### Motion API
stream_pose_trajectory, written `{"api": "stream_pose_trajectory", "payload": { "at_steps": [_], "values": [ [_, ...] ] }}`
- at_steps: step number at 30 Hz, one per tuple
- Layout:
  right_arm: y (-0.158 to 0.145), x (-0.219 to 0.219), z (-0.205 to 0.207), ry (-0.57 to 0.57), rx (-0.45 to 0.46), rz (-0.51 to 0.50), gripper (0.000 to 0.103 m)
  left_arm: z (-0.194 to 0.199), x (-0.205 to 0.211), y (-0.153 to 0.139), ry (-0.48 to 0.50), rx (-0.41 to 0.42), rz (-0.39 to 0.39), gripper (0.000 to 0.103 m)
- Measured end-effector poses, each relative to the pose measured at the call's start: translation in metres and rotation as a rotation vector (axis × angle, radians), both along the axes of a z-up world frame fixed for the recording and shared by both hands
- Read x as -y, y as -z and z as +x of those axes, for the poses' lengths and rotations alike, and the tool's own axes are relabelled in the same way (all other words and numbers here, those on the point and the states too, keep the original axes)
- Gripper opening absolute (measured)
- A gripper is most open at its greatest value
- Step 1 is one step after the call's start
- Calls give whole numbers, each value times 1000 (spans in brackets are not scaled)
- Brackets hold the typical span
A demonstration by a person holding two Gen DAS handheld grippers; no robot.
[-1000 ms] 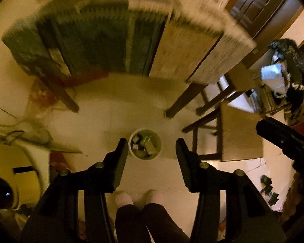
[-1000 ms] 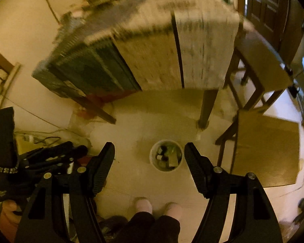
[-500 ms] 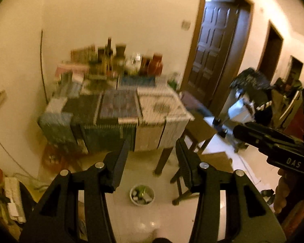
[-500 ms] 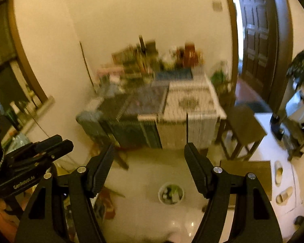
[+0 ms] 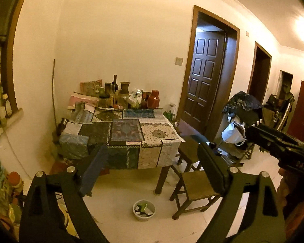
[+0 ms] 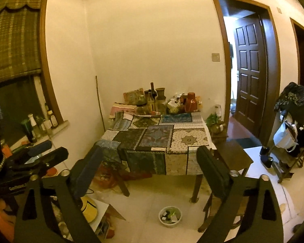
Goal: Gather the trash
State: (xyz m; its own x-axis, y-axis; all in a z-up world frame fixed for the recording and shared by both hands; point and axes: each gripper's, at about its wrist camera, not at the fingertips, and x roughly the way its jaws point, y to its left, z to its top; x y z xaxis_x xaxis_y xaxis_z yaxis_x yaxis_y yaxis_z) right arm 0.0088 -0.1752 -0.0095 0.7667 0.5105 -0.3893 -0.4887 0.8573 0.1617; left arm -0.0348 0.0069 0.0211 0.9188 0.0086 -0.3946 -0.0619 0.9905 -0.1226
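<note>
A small white bin (image 5: 143, 210) holding several pieces of trash stands on the pale floor in front of the table; it also shows in the right wrist view (image 6: 170, 216). My left gripper (image 5: 152, 162) is open and empty, held high and pointing across the room. My right gripper (image 6: 150, 162) is open and empty too, at about the same height. The right gripper's body shows at the right edge of the left wrist view (image 5: 277, 141); the left gripper's body shows at the left of the right wrist view (image 6: 30, 160).
A table with a patchwork cloth (image 5: 129, 133) carries bottles and jars at its back (image 5: 121, 95). Wooden stools (image 5: 194, 186) stand at its right. A brown door (image 5: 204, 77) is behind. Clutter lies on the floor at left (image 6: 91, 208). A clothes rack (image 6: 293, 125) stands right.
Both grippers have tilted up from looking straight down at the bin and my feet to looking level across the room. The bin now sits low in both views. Jaws stayed open.
</note>
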Motion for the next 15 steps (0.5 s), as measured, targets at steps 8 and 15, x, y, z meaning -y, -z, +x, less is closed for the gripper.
{"api": "stream_pose_trajectory", "payload": {
  "at_steps": [8,15],
  "values": [
    [2,-3,-21,-1,3,-37,95,-15,0,0,6,5,-1,91],
    [-1,3,-32,1,-4,-35,95,-22,0,-1,21,0,15,91]
  ]
}}
